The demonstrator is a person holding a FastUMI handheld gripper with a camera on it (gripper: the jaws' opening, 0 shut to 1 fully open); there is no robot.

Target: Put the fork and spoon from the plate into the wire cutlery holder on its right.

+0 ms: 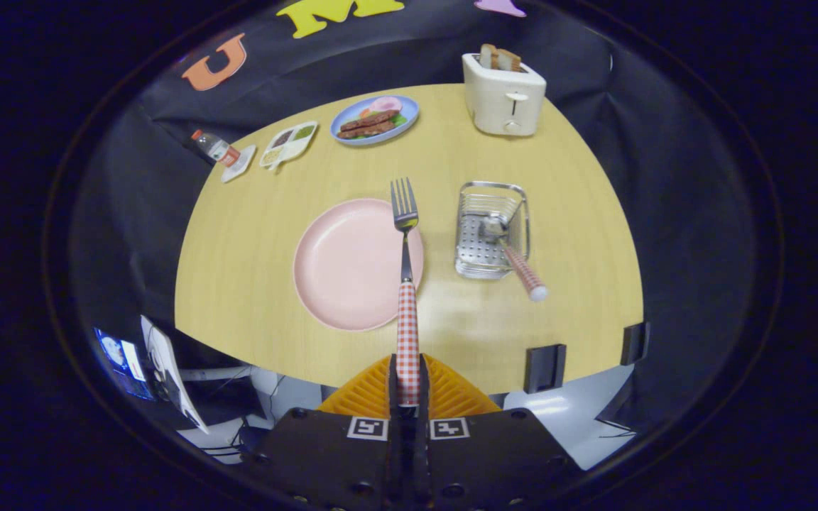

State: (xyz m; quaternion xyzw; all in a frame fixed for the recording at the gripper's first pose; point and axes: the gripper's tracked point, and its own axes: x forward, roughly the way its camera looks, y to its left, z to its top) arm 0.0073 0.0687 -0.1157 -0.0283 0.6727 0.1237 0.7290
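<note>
Fork [405, 234]: red-and-white checked handle, steel tines; handle end clamped between both fingers [393, 376] of the gripper [407, 383], which are drawn narrow against it. It points straight ahead, its tines over the far right rim of the plate.
Plate [352, 270]: pink, round, nothing lying on it, on the counter [253, 284] just ahead of the fingers.
Spoon [512, 255]: matching checked handle; bowl down inside the cutlery holder, handle leaning out over its near rim.
Cutlery holder [492, 228]: wire frame with a perforated steel base, just right of the plate.
Toaster [503, 96]: cream, two slices of bread in its slots, beyond the holder.
Blue plate [375, 119]: carries food, beyond the pink plate.
Divided tray [288, 143]: white, left of the blue plate.
Bottle [215, 147]: lying at the far left edge of the counter.
</note>
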